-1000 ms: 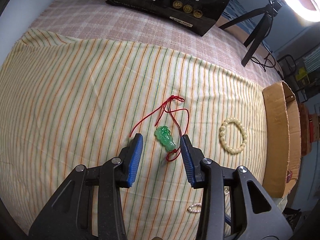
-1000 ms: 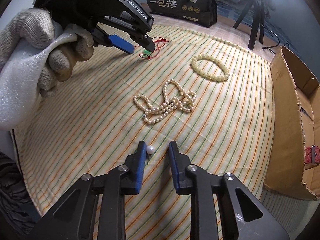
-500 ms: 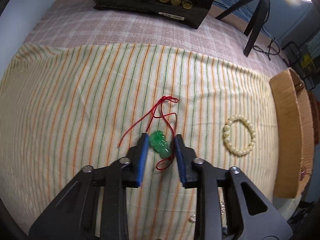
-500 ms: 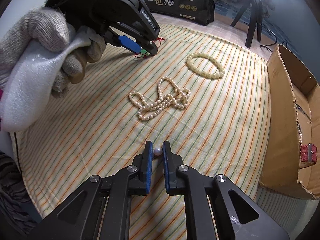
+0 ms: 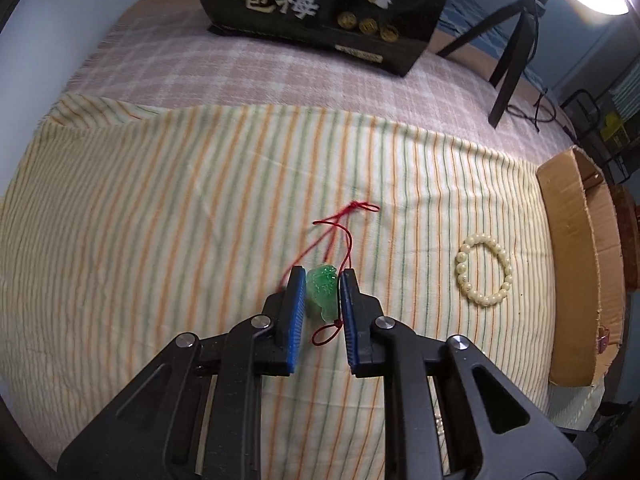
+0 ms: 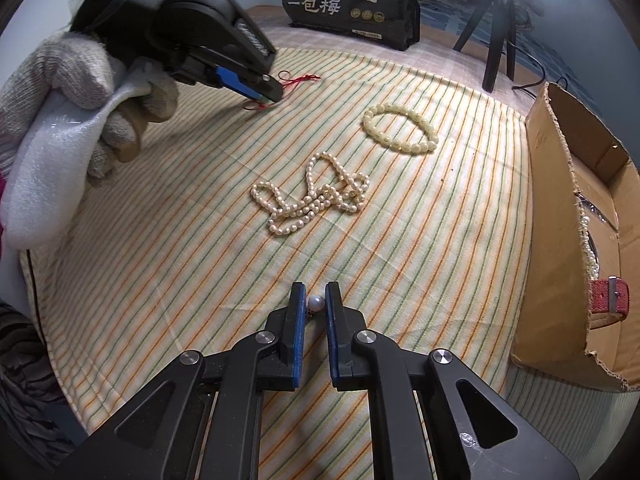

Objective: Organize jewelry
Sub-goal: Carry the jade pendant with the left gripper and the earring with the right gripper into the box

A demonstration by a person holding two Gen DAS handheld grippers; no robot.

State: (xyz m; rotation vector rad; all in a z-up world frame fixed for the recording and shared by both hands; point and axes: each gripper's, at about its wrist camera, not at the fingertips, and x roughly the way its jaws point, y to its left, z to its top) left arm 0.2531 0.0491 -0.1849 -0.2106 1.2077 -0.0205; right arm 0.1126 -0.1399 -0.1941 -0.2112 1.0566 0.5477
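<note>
Two grips are set at once on the striped cloth. The left gripper is closed on the green pendant, pads pressed to its flanks; the right gripper is clamped on a single pearl at the near edge of the cloth.

Trouble is most likely from the red cord. It is strung out ahead of the pendant to a knot, with a small loop trailing back between the fingers; if the pendant is lifted quickly, the cord could be dragged across the cloth or snagged on a pad. The pearl is round and smooth and is pinched only near the pad tips, so it could be squeezed out and rolled away. A small fitting seems to hang beside it, too small to be identified.

The pendant's long axis is laid roughly along the fingers, its broader carved end pointed away from the camera toward the knot. The bracelet and the pearl necklace are left untouched, the cardboard box just beyond them.
</note>
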